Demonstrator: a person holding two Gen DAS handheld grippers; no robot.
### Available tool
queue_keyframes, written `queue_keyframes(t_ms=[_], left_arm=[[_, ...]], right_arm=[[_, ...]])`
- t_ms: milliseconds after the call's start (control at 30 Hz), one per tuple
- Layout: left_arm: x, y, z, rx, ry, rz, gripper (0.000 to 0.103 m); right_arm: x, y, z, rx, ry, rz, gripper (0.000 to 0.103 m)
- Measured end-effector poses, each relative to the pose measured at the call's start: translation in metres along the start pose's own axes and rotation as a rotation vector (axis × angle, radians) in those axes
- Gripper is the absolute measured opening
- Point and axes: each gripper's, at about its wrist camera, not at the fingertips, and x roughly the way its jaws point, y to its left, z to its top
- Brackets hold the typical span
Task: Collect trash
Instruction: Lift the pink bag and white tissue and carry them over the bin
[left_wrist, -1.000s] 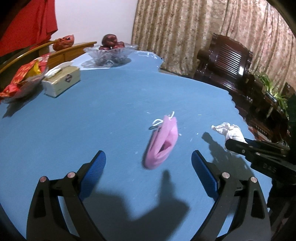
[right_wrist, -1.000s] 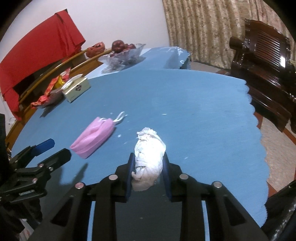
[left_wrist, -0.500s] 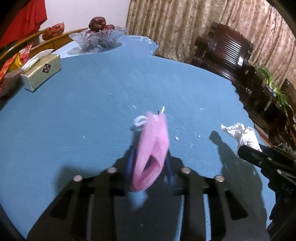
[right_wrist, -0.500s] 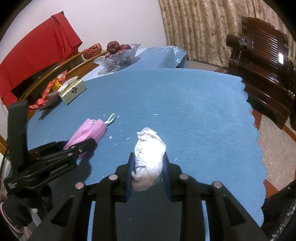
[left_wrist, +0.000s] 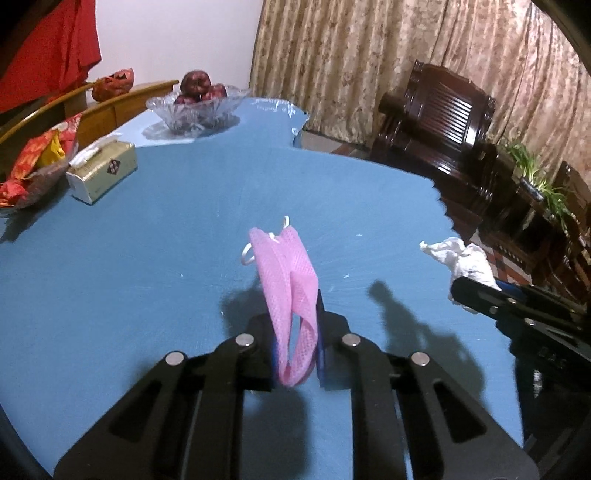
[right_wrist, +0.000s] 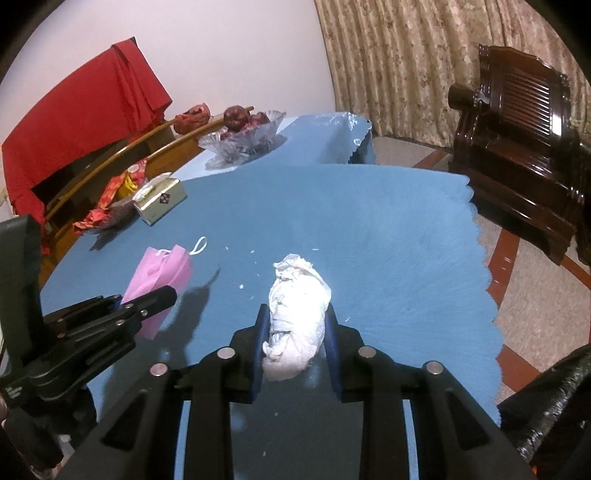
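My left gripper (left_wrist: 295, 354) is shut on a pink face mask (left_wrist: 291, 291) and holds it off the blue tablecloth (left_wrist: 166, 258). The mask and left gripper (right_wrist: 155, 299) also show at the left of the right wrist view, the mask (right_wrist: 162, 273) hanging from the fingers. My right gripper (right_wrist: 295, 350) is shut on a crumpled white tissue (right_wrist: 295, 314) above the cloth. In the left wrist view the tissue (left_wrist: 461, 258) and right gripper (left_wrist: 480, 291) sit at the right edge.
A gold tissue box (left_wrist: 103, 173), a red snack bag (left_wrist: 33, 166) and a glass fruit bowl (left_wrist: 195, 107) stand at the far left of the table. Dark wooden chairs (left_wrist: 443, 122) stand beyond the scalloped right edge. Small white crumbs (right_wrist: 243, 286) lie on the cloth.
My left gripper closed on the pink mask and lifted it from the cloth. My right gripper kept its hold on the tissue and rose a little.
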Motion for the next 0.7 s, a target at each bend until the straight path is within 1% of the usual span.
queue_keyframes(t_ms=[200,700], left_arm=[[-0.029,-0.013,0.000,-0.016,-0.022,-0.011,0.013],[-0.093,-0.058,-0.018,0.018,-0.060,-0.047,0.013]], right_arm=[[-0.028,0.001,0.000,-0.007,-0.026,0.001,0.028],[-0.108,-0.006,-0.014,-0.001,-0.100,-0.014,0.028]])
